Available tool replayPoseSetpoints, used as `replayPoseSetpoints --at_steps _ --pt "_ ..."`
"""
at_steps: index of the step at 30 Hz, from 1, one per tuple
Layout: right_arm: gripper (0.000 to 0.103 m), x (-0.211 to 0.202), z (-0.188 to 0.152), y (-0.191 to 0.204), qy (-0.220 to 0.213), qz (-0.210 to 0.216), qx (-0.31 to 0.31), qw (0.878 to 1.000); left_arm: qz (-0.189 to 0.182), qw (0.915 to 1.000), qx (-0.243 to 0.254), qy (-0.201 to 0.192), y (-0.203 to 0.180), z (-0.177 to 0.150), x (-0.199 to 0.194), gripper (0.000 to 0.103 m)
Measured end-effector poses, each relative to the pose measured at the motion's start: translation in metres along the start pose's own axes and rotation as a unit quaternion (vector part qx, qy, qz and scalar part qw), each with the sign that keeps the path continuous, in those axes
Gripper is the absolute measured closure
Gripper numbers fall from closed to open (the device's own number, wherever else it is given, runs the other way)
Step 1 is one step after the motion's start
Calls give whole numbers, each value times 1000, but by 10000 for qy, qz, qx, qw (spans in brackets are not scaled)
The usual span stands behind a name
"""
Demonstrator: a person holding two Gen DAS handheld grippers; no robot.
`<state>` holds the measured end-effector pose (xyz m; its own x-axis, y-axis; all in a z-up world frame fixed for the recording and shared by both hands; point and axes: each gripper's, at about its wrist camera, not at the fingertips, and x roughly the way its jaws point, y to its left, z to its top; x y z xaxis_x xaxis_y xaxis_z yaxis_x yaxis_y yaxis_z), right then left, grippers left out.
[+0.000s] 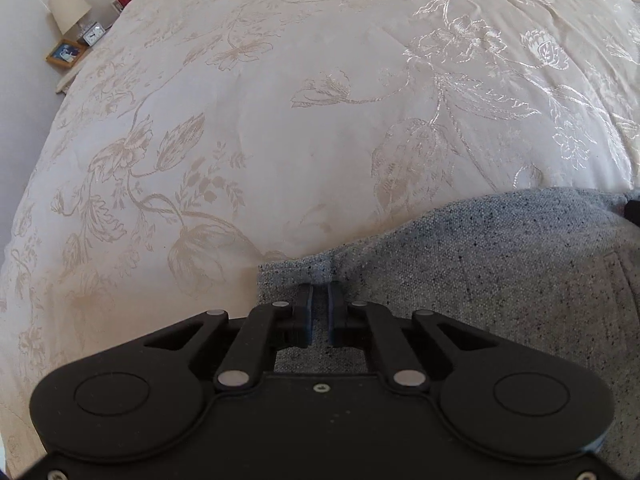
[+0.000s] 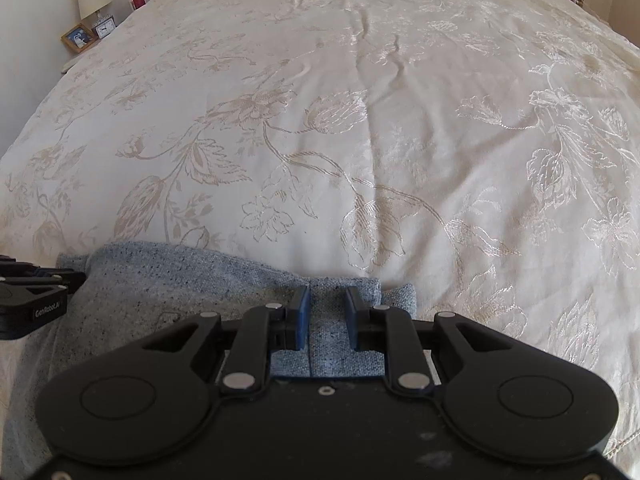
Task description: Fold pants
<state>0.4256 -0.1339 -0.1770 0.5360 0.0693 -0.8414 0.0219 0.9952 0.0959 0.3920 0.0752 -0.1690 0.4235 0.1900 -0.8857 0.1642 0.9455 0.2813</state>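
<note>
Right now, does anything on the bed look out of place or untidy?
Nothing is spilled or damaged. The grey-blue pants lie bunched at the near edge of the bedspread, and their far edge runs unevenly, with one small corner sticking out beside the right tool.

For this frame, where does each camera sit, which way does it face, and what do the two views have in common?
Left wrist: on the left gripper, angled down over the grey-blue pants on the floral bedspread; its jaws are pinched on a fabric ridge.
Right wrist: on the right gripper, angled down along the bed; its jaws straddle pants fabric, and the left gripper shows at the left edge.
Shared: pants, bedspread, bedside lamp.
</note>
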Motion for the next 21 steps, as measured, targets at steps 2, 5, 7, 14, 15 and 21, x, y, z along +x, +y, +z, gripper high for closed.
replayPoseSetpoints --at_steps 2,5,7,14,15,21 --pt "82 -4 1 -1 4 8 -62 10000 135 9998 -9 -116 1 -6 -15 85" --pt "81 -21 0 1 -77 -102 -111 9999 104 9993 -168 -319 8 -24 -44 80" --pt "81 -40 -7 1 -305 -165 -87 9994 -2 9987 -242 -440 10 -42 -64 80" --pt "79 -86 -69 4 -249 -11 -173 9995 -426 9990 -52 145 0 -96 -65 80" --pt "78 -88 -80 4 -195 -37 -167 9997 -362 9991 -57 230 -2 -105 -63 81" --pt "71 -96 -110 7 -287 -293 -121 9991 -219 9997 102 98 -7 -114 -76 81"
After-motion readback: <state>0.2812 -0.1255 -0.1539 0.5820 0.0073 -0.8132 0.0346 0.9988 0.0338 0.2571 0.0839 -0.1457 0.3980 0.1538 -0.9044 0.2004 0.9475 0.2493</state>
